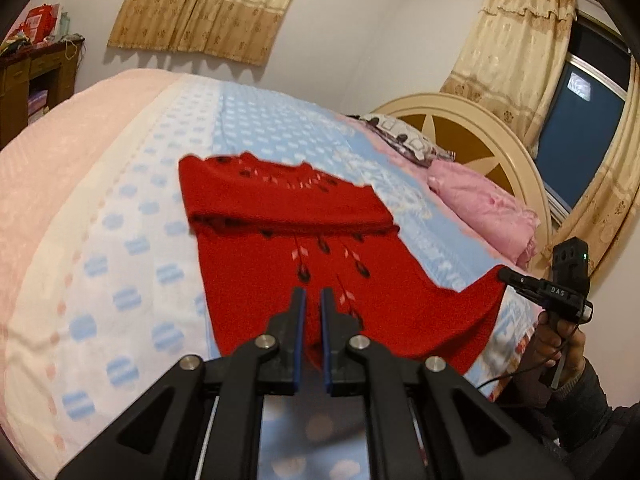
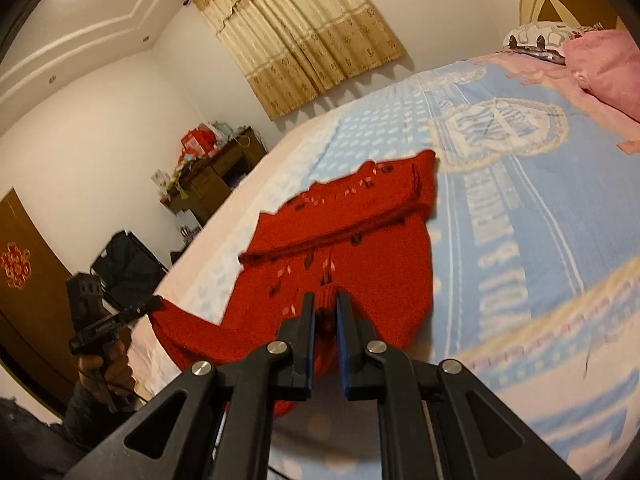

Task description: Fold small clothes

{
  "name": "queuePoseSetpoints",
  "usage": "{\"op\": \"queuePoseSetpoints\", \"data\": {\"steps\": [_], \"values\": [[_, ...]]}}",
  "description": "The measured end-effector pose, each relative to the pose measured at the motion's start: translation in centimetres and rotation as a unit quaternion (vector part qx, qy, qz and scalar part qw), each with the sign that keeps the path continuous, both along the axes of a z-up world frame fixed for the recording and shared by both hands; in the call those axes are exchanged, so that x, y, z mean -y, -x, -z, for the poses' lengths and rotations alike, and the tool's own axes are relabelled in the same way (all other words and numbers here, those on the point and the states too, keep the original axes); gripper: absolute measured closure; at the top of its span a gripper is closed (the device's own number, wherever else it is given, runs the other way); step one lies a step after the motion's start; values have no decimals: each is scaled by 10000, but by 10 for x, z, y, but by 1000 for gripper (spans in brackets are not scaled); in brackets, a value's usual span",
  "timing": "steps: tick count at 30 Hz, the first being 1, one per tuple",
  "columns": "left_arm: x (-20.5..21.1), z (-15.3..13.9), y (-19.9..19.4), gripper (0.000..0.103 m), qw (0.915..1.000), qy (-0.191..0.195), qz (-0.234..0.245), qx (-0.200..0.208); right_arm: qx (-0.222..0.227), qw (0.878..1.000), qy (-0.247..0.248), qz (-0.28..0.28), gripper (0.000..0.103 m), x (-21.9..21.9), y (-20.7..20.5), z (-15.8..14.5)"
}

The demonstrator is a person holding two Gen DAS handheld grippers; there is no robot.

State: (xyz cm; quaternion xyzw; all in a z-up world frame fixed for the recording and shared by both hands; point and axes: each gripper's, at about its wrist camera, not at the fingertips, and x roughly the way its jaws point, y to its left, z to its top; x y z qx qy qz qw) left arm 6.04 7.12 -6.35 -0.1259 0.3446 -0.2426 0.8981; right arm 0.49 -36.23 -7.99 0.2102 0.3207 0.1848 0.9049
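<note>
A small red knitted sweater with black and white marks lies on the bed, its top part folded over into a band. My left gripper is shut on its near hem and lifts it. My right gripper shows in the left wrist view pinching the sweater's right corner. In the right wrist view the sweater runs from the right gripper, shut on bunched red cloth, and the left gripper holds the other corner at the left.
The bed has a blue, white and pink cover. A pink folded quilt and a patterned pillow lie by the round headboard. A wooden desk and a black chair stand beside the bed.
</note>
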Motion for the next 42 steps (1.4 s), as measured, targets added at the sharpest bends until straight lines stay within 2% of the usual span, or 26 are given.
{"op": "queuePoseSetpoints", "data": {"steps": [6, 17, 22, 27, 31, 33, 34, 36, 38, 40, 41, 42], "values": [[-4, -10, -34, 96, 9999, -24, -53, 146, -69, 9997, -185, 106, 94, 9, -40, -8], [-15, -15, -114, 96, 9995, 243, -201, 26, -186, 9993, -235, 240, 94, 21, -123, -26], [-19, -15, -150, 98, 9992, 220, -330, -12, -263, 9990, -216, 303, 95, 19, -163, -26], [-31, -14, -188, 100, 9977, 387, -539, -107, -338, 9984, -247, 384, 95, 18, -206, -23], [-32, -4, -208, 100, 9980, 221, -566, -190, -495, 9980, -38, 402, 96, 16, -235, -15], [-28, 5, -210, 100, 9983, 7, -534, -234, -671, 9969, -101, 399, 96, 21, -248, -2], [-22, 13, -210, 97, 9980, -255, -498, -307, -742, 9963, -86, 418, 96, 24, -251, 5], [-13, 26, -212, 87, 9972, -489, -311, -480, -934, 9946, -143, 427, 95, 31, -259, 21], [-5, 38, -213, 61, 9957, -589, -178, -686, -1156, 9918, -293, 449, 95, 38, -265, 37], [3, 47, -211, 53, 9952, -666, -95, -708, -1271, 9902, -310, 483, 92, 43, -268, 47], [8, 50, -211, 53, 9946, -742, -43, -719, -1295, 9899, -246, 518, 88, 44, -269, 49], [12, 52, -211, 53, 9942, -775, 7, -741, -1318, 9894, -155, 596, 63, 45, -269, 51]]}}
